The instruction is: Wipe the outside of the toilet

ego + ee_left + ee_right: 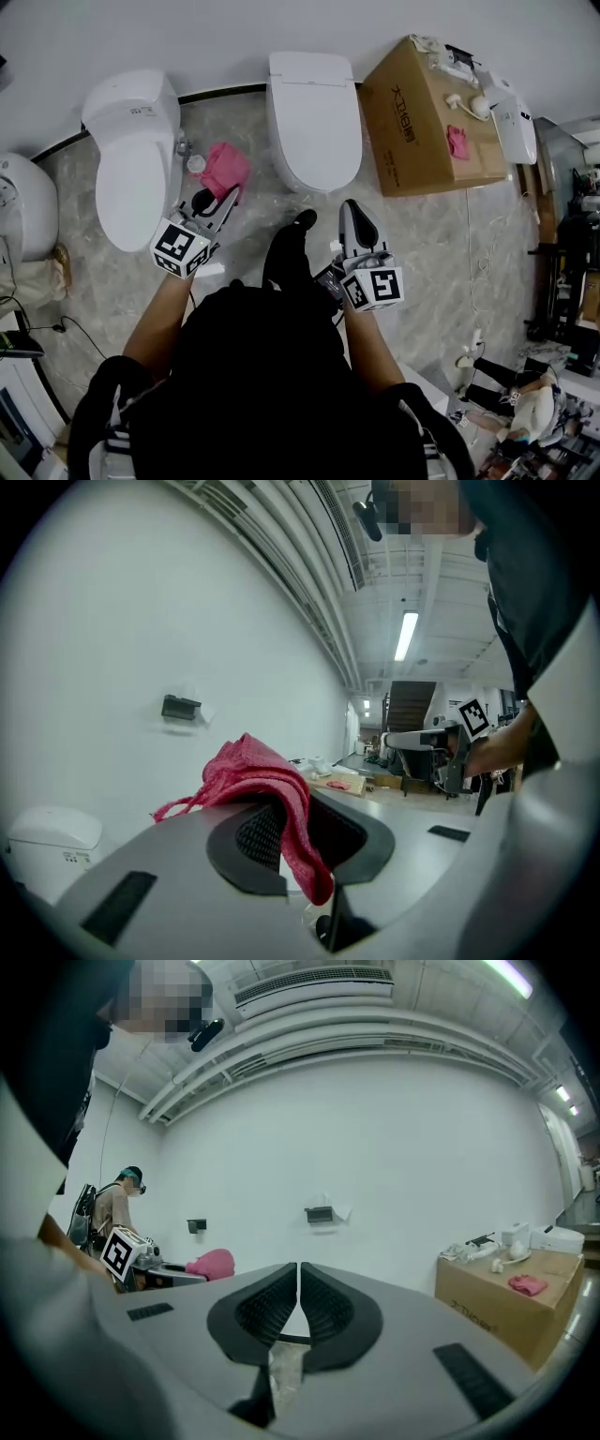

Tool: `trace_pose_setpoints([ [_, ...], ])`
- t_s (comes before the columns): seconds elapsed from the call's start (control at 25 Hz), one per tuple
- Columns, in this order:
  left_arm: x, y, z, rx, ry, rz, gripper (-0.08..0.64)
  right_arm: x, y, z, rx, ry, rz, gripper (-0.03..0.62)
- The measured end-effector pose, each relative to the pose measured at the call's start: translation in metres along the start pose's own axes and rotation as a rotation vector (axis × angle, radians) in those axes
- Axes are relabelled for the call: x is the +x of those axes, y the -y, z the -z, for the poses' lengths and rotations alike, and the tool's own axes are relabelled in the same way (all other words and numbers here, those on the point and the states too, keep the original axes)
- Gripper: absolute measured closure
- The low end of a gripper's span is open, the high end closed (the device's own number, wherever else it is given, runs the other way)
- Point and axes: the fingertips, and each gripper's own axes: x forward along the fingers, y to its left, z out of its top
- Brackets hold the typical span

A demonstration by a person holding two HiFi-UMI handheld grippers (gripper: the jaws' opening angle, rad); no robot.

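Left of the left gripper's fingertips stands a white toilet with its lid down. A small label sits on its tank, too small to read. The left gripper's fingers are pinched on a pink cloth. In the left gripper view the cloth bunches over the top of the pads and one fold hangs down between them. The cloth is held just to the right of that toilet's bowl, and I cannot tell whether it touches it.

Ahead of both grippers, between their fingertips, a second white toilet stands against the wall, clear of either tool.

The right gripper points toward the floor before this second toilet. Its fingers are pressed together with nothing between them.

Well right of its fingertips lies a cardboard box with blue printed characters on its side — not legible. On top lie white fittings and a second pink cloth.
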Motion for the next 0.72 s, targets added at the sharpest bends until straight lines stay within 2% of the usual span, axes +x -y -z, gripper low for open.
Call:
trace_pose_setpoints([
  [0.2,0.066,-0.041,-0.003,-0.046,-0.024,-0.076,0.492,0.079,0.055,-0.003,0.01,-0.022,-0.076,0.555],
  [0.36,0.119,-0.075,-0.017,-0.088,-0.018,-0.145,0.492,0.132,0.103,-0.022,-0.029,-0.028,-0.142,0.555],
  [0.56,0.174,-0.116,-0.023,-0.09,-0.04,-0.209,0.492,0.193,0.153,-0.022,-0.036,-0.057,-0.197,0.555],
  [0.72,0.204,-0.157,-0.024,-0.08,-0.057,-0.26,0.492,0.242,0.172,-0.019,-0.042,-0.075,-0.253,0.555],
])
